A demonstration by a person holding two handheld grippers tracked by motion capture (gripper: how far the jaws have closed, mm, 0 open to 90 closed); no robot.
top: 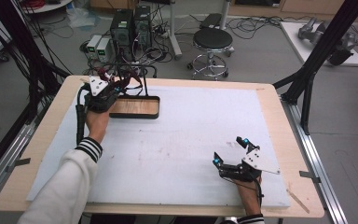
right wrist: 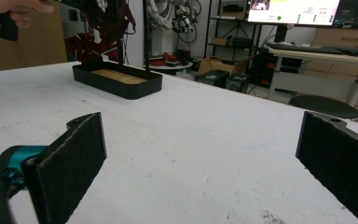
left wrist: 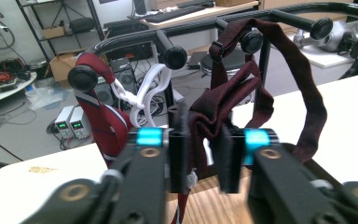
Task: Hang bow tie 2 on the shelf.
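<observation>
Hanging from a black peg of the rack, the dark maroon tie drops straight into the left gripper, in the lower middle of the left gripper view. Its bunched folds sit between the two black jaws, which stand a little apart; whether the pads press the cloth I can't quite tell, it looks loose to me. So the tie's long axis runs top to bottom in that frame, peg above, gripper below, and any pull would have to go along that line or lift the loop off the peg's knob.

A second tie, red with stripes, hangs at the left of that frame from its own peg, beside a white plastic hook.

From above, the left gripper is at the upper left of the frame, right at the rack's tray. The right gripper rests at the lower right on the white table, jaws wide apart and empty, well away. The left hand is plainly the nearer one.
</observation>
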